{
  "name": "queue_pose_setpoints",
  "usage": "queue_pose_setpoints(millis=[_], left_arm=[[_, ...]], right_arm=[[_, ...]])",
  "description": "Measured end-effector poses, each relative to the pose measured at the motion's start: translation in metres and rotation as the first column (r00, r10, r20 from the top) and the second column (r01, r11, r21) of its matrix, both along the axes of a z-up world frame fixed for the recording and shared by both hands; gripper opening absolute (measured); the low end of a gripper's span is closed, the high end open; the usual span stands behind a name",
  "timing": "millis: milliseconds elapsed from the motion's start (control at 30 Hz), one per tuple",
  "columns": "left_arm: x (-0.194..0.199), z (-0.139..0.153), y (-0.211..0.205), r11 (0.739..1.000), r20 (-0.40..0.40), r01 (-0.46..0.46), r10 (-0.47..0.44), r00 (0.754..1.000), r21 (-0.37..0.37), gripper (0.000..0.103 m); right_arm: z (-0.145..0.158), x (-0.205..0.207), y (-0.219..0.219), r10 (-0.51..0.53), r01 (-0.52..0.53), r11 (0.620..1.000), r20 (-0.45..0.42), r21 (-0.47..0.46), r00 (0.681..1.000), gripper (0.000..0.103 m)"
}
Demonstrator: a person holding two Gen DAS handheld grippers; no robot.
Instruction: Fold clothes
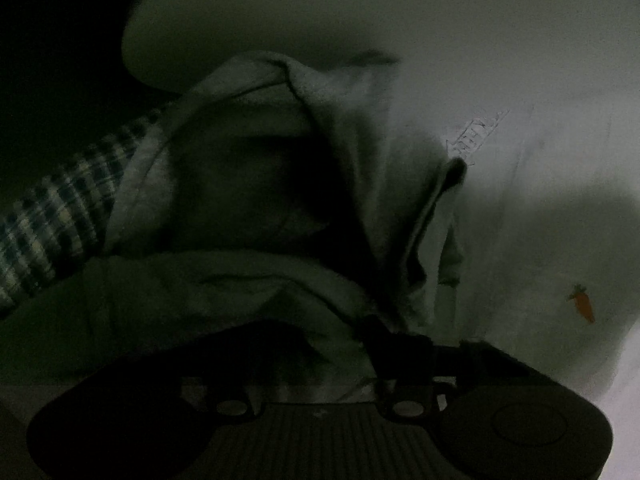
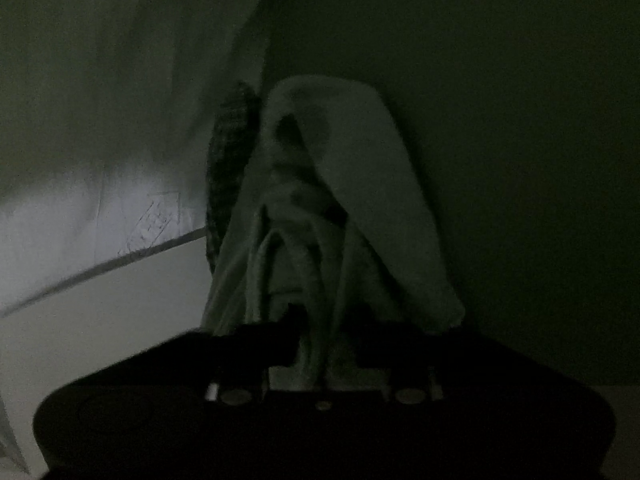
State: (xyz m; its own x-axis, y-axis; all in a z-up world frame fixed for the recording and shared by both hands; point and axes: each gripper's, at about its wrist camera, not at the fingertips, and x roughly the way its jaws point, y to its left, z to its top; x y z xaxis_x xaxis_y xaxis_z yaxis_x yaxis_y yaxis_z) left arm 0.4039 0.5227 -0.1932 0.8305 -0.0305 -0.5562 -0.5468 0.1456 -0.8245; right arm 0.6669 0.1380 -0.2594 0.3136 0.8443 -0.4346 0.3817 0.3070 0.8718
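Note:
The light is very dim. A grey sweatshirt-like garment (image 1: 248, 168) lies bunched on a white surface in the left wrist view. Its folds run down into my left gripper (image 1: 320, 344), which is shut on the cloth. Only one dark finger (image 1: 384, 340) shows there; the other is under the fabric. In the right wrist view the same grey garment (image 2: 344, 184) rises in a narrow bundle. My right gripper (image 2: 320, 320) is shut on several of its folds, which are pinched between the dark fingers (image 2: 276, 336).
A checked cloth (image 1: 60, 208) lies left of the grey garment and shows as a dark strip (image 2: 228, 152) beside the bundle. The white sheet (image 1: 540, 80) bears a small orange carrot (image 1: 582, 306) and a stitched mark (image 1: 476, 136). A pale rounded edge (image 1: 240, 20) lies beyond.

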Motion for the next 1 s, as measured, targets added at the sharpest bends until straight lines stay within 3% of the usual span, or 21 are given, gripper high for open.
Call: queue_pose_setpoints(millis=[100,200,400,533,600,667,733,867,933,1000], left_arm=[[0.0,0.015,-0.007,0.998,-0.014,0.025,-0.024,1.0,0.056,0.019],[0.0,0.038,-0.02,0.989,-0.021,0.049,-0.046,0.999,0.138,0.009],[-0.01,0.082,-0.059,0.97,-0.01,0.113,-0.113,0.994,0.214,0.003],[-0.024,0.106,-0.102,0.951,-0.008,0.17,-0.174,0.985,0.258,0.003],[-0.058,0.101,-0.129,0.946,-0.012,0.195,-0.198,0.98,0.26,0.003],[-0.084,0.096,-0.159,0.944,-0.018,0.228,-0.231,0.973,0.239,0.002],[-0.086,0.099,-0.19,0.939,-0.016,0.265,-0.268,0.963,0.221,0.003],[-0.094,0.105,-0.233,0.9,-0.032,0.347,-0.351,0.936,0.263,0.003],[-0.098,0.109,-0.25,0.883,-0.043,0.375,-0.379,0.924,0.28,0.003],[-0.102,0.109,-0.265,0.875,-0.052,0.39,-0.392,0.919,0.288,0.007]], right_arm=[[0.014,-0.009,-0.015,-0.027,0.028,1.0,0.072,-0.001,0.997,0.004],[0.041,-0.03,-0.053,-0.041,0.043,0.999,0.164,-0.006,0.986,0.003],[0.104,-0.098,-0.152,-0.103,0.101,0.995,0.282,0.019,0.954,0.002],[0.183,-0.149,-0.269,-0.227,0.28,0.96,0.558,-0.009,0.798,0.002],[0.214,-0.174,-0.33,-0.243,0.361,0.931,0.647,-0.053,0.723,0.002],[0.231,-0.2,-0.388,-0.286,0.442,0.894,0.671,-0.069,0.684,0.002],[0.24,-0.235,-0.454,-0.34,0.534,0.841,0.686,-0.084,0.643,0.002],[0.232,-0.294,-0.554,-0.484,0.741,0.657,0.676,-0.14,0.556,0.002],[0.223,-0.323,-0.599,-0.502,0.8,0.547,0.669,-0.245,0.548,0.002],[0.215,-0.345,-0.63,-0.51,0.811,0.48,0.645,-0.335,0.569,0.002]])
